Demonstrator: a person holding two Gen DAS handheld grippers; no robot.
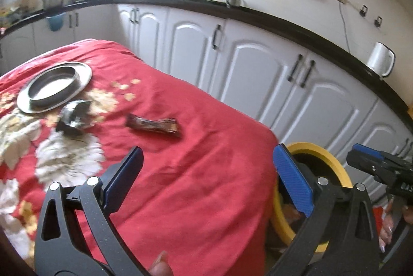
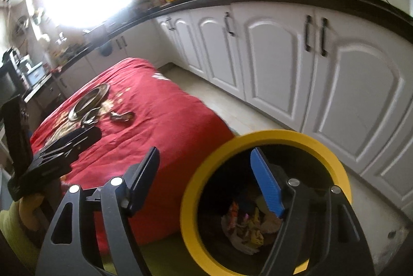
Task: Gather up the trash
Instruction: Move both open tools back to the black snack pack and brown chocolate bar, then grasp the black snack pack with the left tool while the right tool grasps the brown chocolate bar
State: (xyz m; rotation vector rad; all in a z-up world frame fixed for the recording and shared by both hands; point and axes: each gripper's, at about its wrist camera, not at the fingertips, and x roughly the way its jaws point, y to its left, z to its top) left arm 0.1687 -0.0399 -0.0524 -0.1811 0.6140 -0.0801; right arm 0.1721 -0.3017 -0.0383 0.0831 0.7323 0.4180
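A table draped in a red floral cloth (image 1: pixel 180 160) fills my left wrist view. On its far left sits a round steel plate (image 1: pixel 54 86), and just beside it a crumpled silver wrapper (image 1: pixel 73 118). To the right of that, apart from it, lies a brown snack-bar wrapper (image 1: pixel 152 126). My left gripper (image 1: pixel 209 180) hovers above the cloth with fingers spread wide, holding nothing. Past the table's right edge stands a yellow-rimmed bin (image 1: pixel 333 162), its inside mostly hidden behind my blue finger pad. At the far right, my right gripper (image 1: pixel 371 160) shows only from the side. My right wrist view shows what that one hides: the bin's dark inside holds a heap of crumpled wrappers (image 2: pixel 247 227). Here my right gripper (image 2: pixel 206 183) is spread open and empty above the bin's rim (image 2: pixel 273 135). White cabinets (image 2: pixel 284 56) run behind.
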